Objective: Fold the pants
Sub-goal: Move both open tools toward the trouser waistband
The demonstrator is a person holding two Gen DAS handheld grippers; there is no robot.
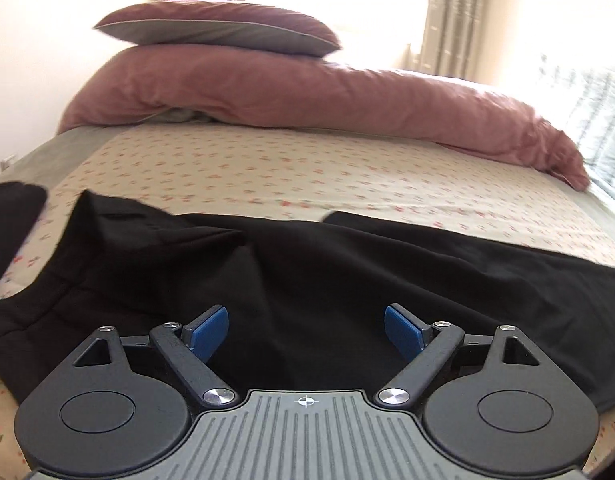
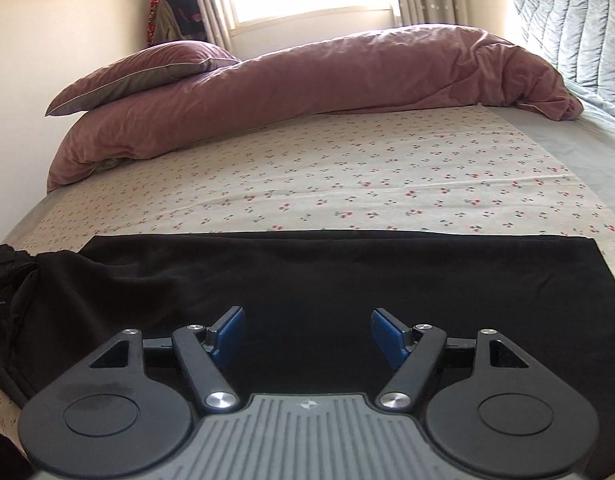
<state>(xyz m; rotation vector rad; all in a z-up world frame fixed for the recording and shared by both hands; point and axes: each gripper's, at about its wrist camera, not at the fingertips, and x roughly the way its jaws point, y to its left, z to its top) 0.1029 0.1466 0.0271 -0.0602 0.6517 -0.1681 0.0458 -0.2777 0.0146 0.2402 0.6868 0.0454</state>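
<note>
Both tools, left tool [image 1: 306, 332] and right tool [image 2: 306, 334], are hanging open and empty above the black pants [image 2: 347, 272], which are lying lengthwise across the bed [image 2: 347, 184] at six o'clock. A fold seems finished; next calls for gripping an end.

We see black pants [image 2: 347, 276] lying flat along the near edge of the bed [image 2: 347, 184], on its cherry-print sheet. Toward the right they lie smooth, ending in a straight hem near the bed's right edge; toward the left the cloth bunches into loose folds, perhaps the waistband end
</note>
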